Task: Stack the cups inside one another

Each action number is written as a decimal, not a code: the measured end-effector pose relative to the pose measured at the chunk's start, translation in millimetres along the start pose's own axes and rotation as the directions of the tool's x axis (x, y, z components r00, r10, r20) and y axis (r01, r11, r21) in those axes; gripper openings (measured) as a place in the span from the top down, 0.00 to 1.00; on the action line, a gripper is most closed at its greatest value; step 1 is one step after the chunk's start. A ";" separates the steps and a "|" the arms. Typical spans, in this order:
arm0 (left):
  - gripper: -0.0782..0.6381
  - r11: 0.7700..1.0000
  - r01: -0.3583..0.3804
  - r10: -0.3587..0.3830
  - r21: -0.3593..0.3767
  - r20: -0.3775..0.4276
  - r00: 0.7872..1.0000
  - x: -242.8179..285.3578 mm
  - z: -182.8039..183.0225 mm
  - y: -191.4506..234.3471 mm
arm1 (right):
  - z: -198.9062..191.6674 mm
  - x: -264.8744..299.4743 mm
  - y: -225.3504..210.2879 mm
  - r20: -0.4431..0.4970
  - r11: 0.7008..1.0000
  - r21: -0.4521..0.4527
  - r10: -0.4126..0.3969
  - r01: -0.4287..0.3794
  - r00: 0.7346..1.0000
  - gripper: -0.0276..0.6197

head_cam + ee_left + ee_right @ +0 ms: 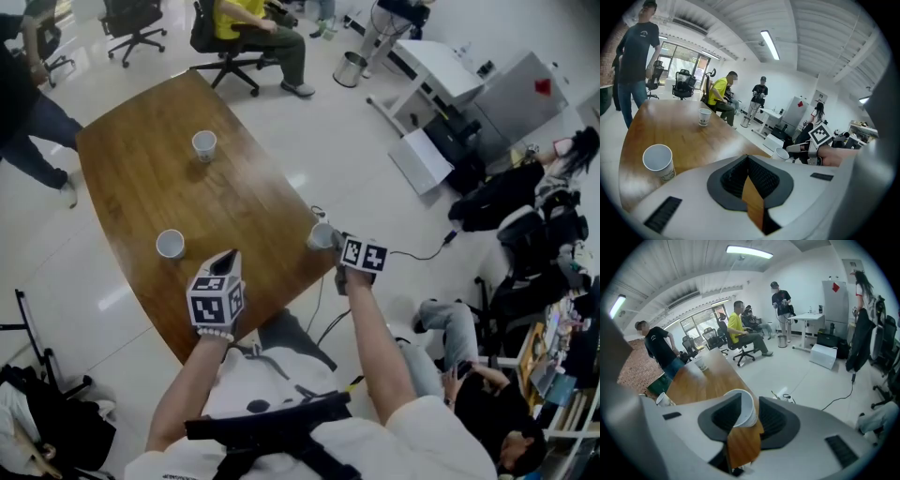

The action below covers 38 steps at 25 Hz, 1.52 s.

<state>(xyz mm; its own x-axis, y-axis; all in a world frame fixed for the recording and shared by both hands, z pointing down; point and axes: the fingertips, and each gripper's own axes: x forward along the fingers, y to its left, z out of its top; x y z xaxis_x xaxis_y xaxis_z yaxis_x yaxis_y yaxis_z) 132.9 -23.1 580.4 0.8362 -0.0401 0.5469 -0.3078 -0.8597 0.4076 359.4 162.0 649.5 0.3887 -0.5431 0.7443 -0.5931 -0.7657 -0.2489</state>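
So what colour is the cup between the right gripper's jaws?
White. The cup shows best in the right gripper view.

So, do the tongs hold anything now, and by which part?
Nothing held yet. A paper cup stands between the right tongs, unclamped; left tongs empty.

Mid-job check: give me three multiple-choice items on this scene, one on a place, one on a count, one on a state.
1. Where is the cup nearest the right tool?
A. On the floor
B. At the edge of the table, between that tool's jaws
C. Inside another cup

2. How many white cups are on the table?
A. Two
B. Three
C. Five

3. How far along is the stacking?
A. All nested
B. Two nested
C. None nested

Answers:
1 B: the right gripper view shows it between the jaws.
2 B: the far cup, the near-left cup and that one.
3 C: all three sit apart.
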 end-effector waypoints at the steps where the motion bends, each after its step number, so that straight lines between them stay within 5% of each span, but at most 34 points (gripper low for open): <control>1: 0.90 1.000 -0.004 0.004 -0.004 0.001 1.000 1.6 0.9 2.1 | -1.4 4.5 -0.3 -0.010 1.000 -0.001 0.002 -0.002 1.000 0.76; 23: 0.90 0.999 -0.043 0.043 -0.031 0.005 0.999 6.1 1.5 11.4 | -2.6 30.9 10.6 -0.064 0.999 -0.036 0.033 -0.036 0.997 0.92; 38: 0.90 0.997 -0.074 0.075 -0.038 0.015 0.997 20.6 14.1 5.1 | 76.8 29.4 69.5 -0.019 0.969 -0.172 0.178 -0.179 0.984 0.92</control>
<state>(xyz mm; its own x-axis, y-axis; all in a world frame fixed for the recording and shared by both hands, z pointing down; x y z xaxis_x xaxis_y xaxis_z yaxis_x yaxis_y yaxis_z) 155.0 -35.6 583.5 0.8178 -0.1120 0.5645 -0.3860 -0.8343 0.3936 383.7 66.4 606.5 0.2635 -0.6643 0.6995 -0.7657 -0.5851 -0.2672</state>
